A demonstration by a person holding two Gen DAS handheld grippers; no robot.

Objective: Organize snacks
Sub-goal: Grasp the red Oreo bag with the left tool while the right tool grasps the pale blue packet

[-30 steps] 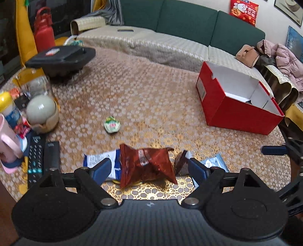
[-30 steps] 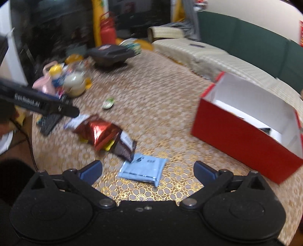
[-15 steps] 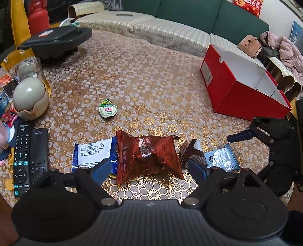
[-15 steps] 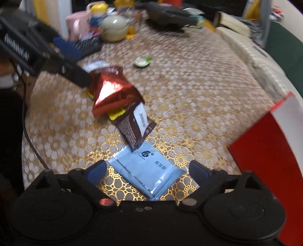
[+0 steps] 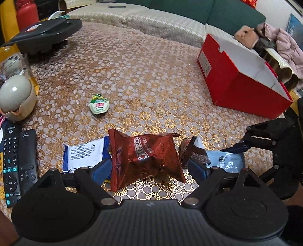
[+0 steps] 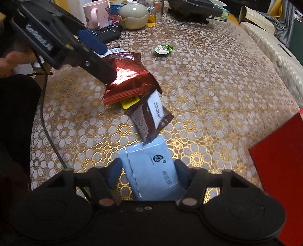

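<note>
A red-brown Oreo bag [image 5: 145, 157] lies on the gold floral tablecloth. My left gripper [image 5: 149, 168] is open and straddles the bag's near end, its pads beside the edges. A light blue packet [image 6: 151, 170] lies flat between the fingers of my right gripper [image 6: 147, 170]. Its jaws are closing, and the pads touch both long edges. A brown packet [image 6: 151, 117] rests between the two, overlapping a yellow one [image 6: 129, 102]. A blue-and-white packet [image 5: 85, 155] lies left of the bag. Farther out sits a small green-lidded cup [image 5: 99, 105]. An open red box [image 5: 244, 89] stands to the right.
Two remotes [image 5: 19, 160], an egg-shaped pot [image 5: 16, 94], a pink mug [image 6: 96, 13] and a black appliance [image 5: 41, 34] crowd the table's left side. A green sofa [image 5: 227, 11] with a covered seat runs behind. The table's edge is just below both grippers.
My right gripper swung down over the light blue packet, rolled, and narrowed its jaws onto it. My left gripper sank closer to the Oreo bag with its jaws unchanged.
</note>
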